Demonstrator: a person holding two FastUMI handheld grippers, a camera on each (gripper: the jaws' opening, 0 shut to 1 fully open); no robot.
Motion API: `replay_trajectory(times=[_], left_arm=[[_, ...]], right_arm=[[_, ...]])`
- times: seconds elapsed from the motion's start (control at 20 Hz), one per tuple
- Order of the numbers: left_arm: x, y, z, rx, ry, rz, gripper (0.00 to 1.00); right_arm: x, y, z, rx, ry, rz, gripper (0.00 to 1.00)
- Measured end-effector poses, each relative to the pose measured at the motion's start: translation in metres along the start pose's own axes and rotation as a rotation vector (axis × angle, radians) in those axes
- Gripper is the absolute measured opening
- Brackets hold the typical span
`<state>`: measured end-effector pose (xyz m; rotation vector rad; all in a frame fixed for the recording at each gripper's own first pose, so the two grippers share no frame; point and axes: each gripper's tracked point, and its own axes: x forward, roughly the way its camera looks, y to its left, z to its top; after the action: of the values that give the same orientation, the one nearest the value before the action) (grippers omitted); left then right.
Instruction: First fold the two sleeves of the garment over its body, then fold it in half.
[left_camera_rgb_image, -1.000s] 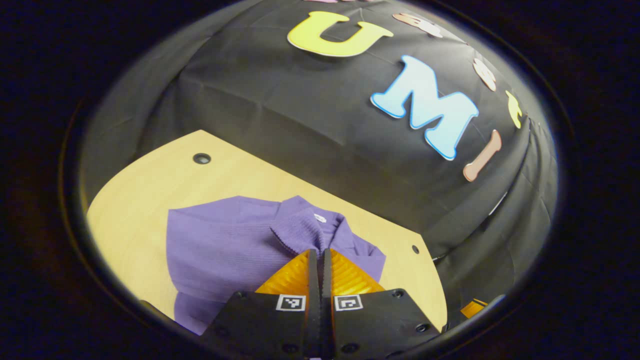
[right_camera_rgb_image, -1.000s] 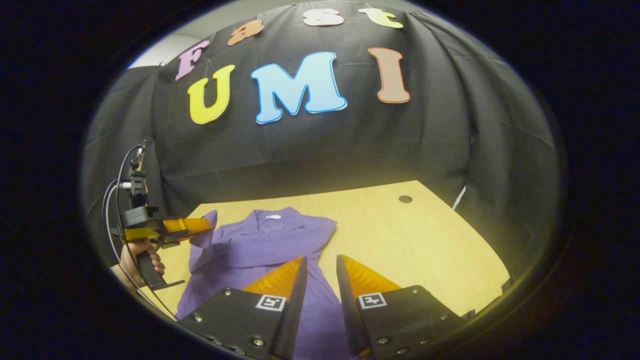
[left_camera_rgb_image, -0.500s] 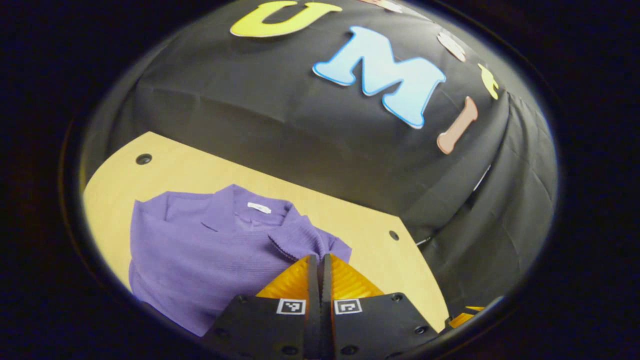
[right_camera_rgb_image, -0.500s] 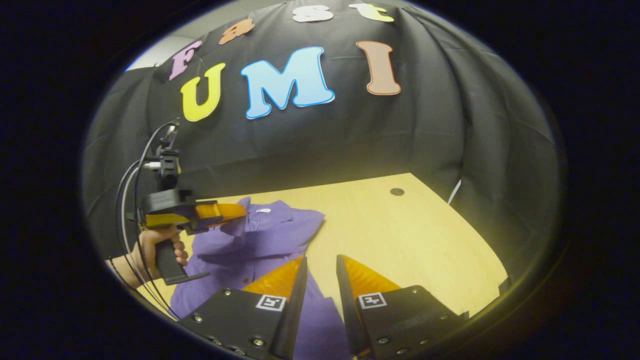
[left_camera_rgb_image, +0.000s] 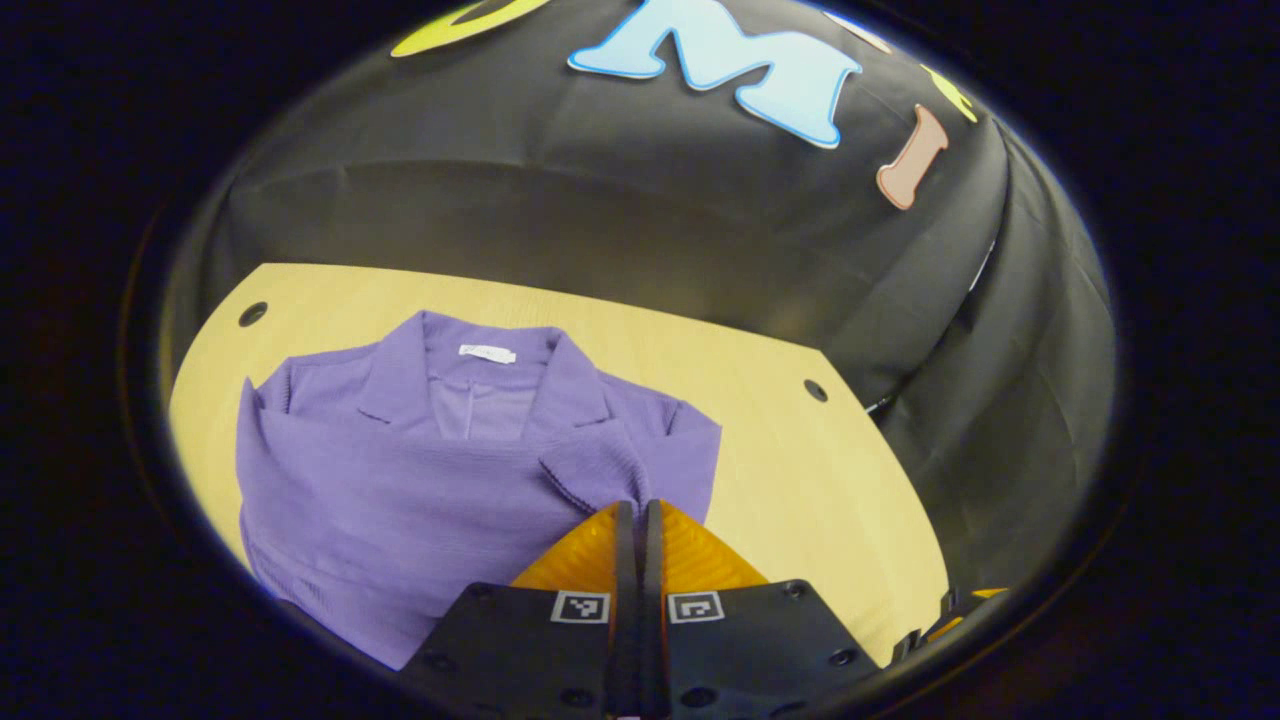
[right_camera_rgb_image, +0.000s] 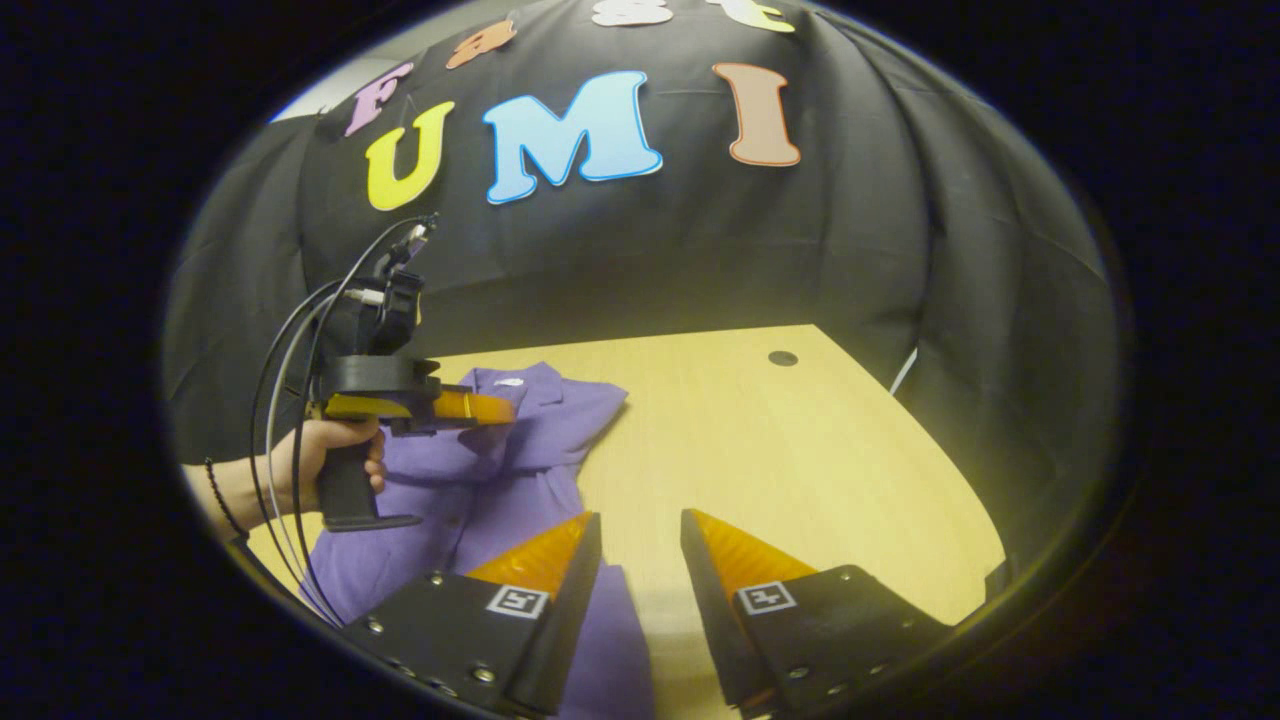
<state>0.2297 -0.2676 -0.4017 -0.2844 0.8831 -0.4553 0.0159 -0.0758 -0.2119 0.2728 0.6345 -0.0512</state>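
Wooden table (left_camera_rgb_image: 800, 480) carrying soft, limp purple garment (left_camera_rgb_image: 420, 480) — left gripper (left_camera_rgb_image: 638, 512) clenching its sleeve cuff (left_camera_rgb_image: 600, 475), right gripper (right_camera_rgb_image: 635, 530) hanging released — best gripping at hems.

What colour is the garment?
Purple, with a ribbed knit; the garment shows best in the left gripper view.

The garment (right_camera_rgb_image: 520, 470) is lying on the table (right_camera_rgb_image: 800, 440) ahead-left of your right gripper (right_camera_rgb_image: 640, 525), beneath your left gripper (right_camera_rgb_image: 490, 408).

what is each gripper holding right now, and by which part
The left gripper is shut on the purple garment's sleeve, pinching it near the cuff edge. The right gripper is open, holding nothing.
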Motion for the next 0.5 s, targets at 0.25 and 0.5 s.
replay_trajectory(times=[0.25, 0.5], left_arm=[[-0.016, -0.012, 0.003, 0.023, -0.027, -0.06, 0.44], [-0.059, 0.012, -0.003, 0.018, -0.065, -0.035, 0.98]], right_arm=[[-0.007, 0.0, -0.003, 0.004, -0.006, -0.042, 0.6], [-0.013, 0.022, -0.023, 0.024, 0.02, -0.019, 0.66]])
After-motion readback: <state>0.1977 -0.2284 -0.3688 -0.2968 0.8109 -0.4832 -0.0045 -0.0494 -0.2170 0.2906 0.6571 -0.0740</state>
